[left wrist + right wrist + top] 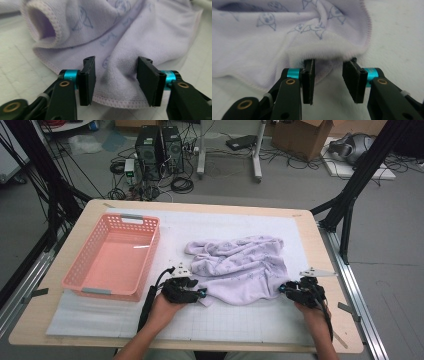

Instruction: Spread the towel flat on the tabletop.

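Note:
A crumpled lavender towel (240,265) with a faint blue print lies on the white grid mat (225,320). At the towel's near left corner is my left gripper (202,293). In the left gripper view its jaws stand apart (116,75), with the hemmed edge of the towel (125,32) lying between them and neither pad pressing on it. My right gripper (282,290) is at the towel's near right edge. In the right gripper view it is open (328,72), and a rolled fold of the towel (262,42) sits at its jaw tips.
A pink plastic basket (150,252) stands on the left of the mat with nothing in it. The wooden table's right edge (330,270) runs close to my right hand. Beyond the table the floor holds computer towers, cables and cardboard boxes.

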Demonstrator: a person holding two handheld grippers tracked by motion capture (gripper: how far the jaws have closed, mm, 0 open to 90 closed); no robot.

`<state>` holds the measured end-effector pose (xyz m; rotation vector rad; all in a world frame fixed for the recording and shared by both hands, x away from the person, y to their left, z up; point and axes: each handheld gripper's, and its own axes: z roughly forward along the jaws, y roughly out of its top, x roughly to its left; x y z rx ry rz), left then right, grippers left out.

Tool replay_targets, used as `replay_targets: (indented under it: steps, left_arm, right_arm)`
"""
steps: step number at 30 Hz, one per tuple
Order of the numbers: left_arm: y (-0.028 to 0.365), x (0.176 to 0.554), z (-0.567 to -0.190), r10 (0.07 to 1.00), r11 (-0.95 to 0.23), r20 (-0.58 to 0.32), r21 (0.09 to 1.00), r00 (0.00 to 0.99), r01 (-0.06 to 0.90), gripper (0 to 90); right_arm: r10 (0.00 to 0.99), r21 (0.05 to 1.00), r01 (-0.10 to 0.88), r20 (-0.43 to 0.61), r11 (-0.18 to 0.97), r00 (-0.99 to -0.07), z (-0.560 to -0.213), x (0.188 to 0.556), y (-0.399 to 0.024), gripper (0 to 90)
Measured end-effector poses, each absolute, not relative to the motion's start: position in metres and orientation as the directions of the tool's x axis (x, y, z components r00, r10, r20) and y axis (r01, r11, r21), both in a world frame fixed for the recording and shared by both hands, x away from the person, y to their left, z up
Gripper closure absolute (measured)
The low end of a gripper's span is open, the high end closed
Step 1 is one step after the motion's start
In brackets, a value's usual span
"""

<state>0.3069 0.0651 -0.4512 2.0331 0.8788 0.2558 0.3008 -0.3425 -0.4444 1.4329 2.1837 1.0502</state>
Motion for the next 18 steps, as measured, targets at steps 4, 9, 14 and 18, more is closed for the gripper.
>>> replay_targets:
  steps: [4, 9, 14, 18]
  left_arm:
    - [0.070, 0.305, -0.450, 0.674, -0.377, -0.131, 0.785, 0.727, 0.491, 82.4]
    - [0.082, 0.300, -0.445, 0.664, -0.365, -0.157, 0.786, 0.731, 0.500, 84.4]
    - [0.091, 0.290, -0.439, 0.621, -0.358, -0.212, 0.780, 0.755, 0.513, 84.3]
    - [0.093, 0.278, -0.436, 0.585, -0.374, -0.230, 0.775, 0.778, 0.510, 84.3]
  right_arm:
    - [0.890, 0.717, 0.641, 0.066, 0.272, -0.452, -0.444, 0.302, -0.335, 84.8]
    - [0.907, 0.685, 0.672, 0.039, 0.281, -0.419, -0.438, 0.290, -0.343, 85.9]
    - [0.915, 0.651, 0.715, 0.079, 0.254, -0.397, -0.434, 0.267, -0.354, 85.8]
    - [0.905, 0.615, 0.741, 0.102, 0.269, -0.413, -0.431, 0.245, -0.358, 85.7]
